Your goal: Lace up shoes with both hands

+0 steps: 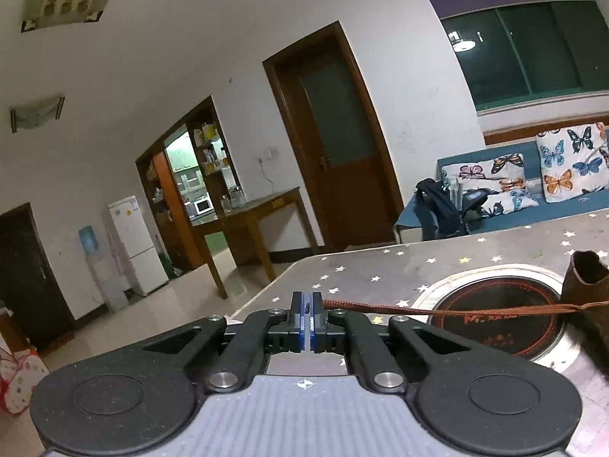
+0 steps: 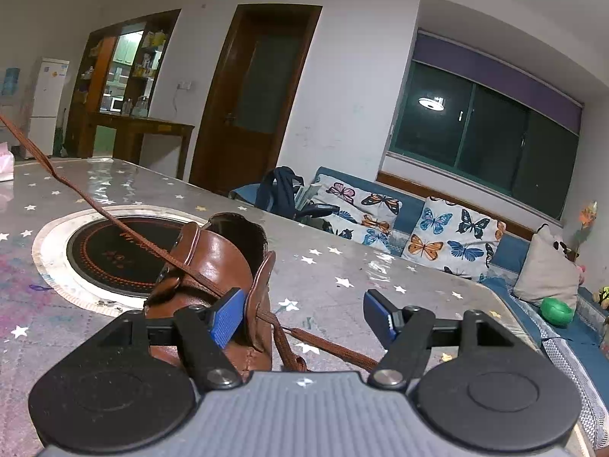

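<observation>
The brown leather shoe (image 2: 213, 266) stands on the star-patterned table (image 2: 342, 262), just beside the round black inset plate (image 2: 110, 251) in its pale ring. A brown lace (image 2: 95, 205) runs out of the shoe's eyelet area and stretches taut across that plate to the left gripper (image 1: 306, 314), whose jaws are pressed together with the lace coming out at their side, so it seems to pinch the lace end. A second length of lace (image 2: 327, 346) trails loose on the table on the shoe's other side, passing between the fingers of the right gripper (image 2: 304, 316). That gripper stands wide apart and grips nothing; its left finger (image 2: 227, 318) sits against the shoe's collar.

By my reading, lacing is underway: one strand is being drawn tight through an eyelet, while the other strand waits to be picked up. How many eyelets are threaded cannot be told, and no bow shows.

The shoe's opening looks dark and empty. On the blue sofa (image 2: 512, 245) beyond lie butterfly cushions (image 2: 453, 240).
</observation>
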{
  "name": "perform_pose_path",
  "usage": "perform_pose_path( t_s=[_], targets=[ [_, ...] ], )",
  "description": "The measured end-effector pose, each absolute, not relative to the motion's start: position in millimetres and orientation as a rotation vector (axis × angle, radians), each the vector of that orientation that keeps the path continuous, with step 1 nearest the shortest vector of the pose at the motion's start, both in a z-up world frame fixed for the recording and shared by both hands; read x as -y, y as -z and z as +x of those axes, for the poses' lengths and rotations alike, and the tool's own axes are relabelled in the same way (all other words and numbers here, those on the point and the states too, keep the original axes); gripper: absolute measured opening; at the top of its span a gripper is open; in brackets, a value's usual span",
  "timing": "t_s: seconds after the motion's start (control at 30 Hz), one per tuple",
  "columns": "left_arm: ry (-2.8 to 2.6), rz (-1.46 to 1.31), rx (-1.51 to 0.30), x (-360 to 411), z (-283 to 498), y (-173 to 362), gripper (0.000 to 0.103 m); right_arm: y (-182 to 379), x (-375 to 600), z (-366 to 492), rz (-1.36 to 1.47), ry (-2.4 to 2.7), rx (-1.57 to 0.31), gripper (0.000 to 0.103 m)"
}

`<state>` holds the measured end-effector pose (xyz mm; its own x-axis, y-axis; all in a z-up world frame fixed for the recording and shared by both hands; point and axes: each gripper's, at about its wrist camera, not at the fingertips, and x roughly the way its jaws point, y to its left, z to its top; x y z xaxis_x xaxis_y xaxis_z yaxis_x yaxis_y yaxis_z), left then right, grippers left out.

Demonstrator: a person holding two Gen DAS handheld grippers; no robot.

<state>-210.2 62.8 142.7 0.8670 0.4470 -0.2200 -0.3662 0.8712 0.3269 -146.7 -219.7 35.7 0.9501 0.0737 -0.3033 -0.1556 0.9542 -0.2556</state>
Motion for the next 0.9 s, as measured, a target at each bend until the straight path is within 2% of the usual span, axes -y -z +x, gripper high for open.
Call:
perform_pose_path(
  t_s=[0.63,0.83,0.9],
  targets=[
    [-0.475,0.32,-0.341,-76.5,-195.8,-138.3,0.002,-45.8,237.3,-145.4,-0.201,-0.197,-0.344,0.07],
    [-0.477,0.31,-0.36,-79.1,-190.8,-132.7,0.002,-56.7,284.1,-128.4,-0.074,-0.179,-0.404,0.064],
    [-0.475,0.309,-0.362,-79.0,-190.6,-131.7,0.002,-50.7,298.2,-106.6,-0.1,-0.111,-0.461,0.054]
  ],
)
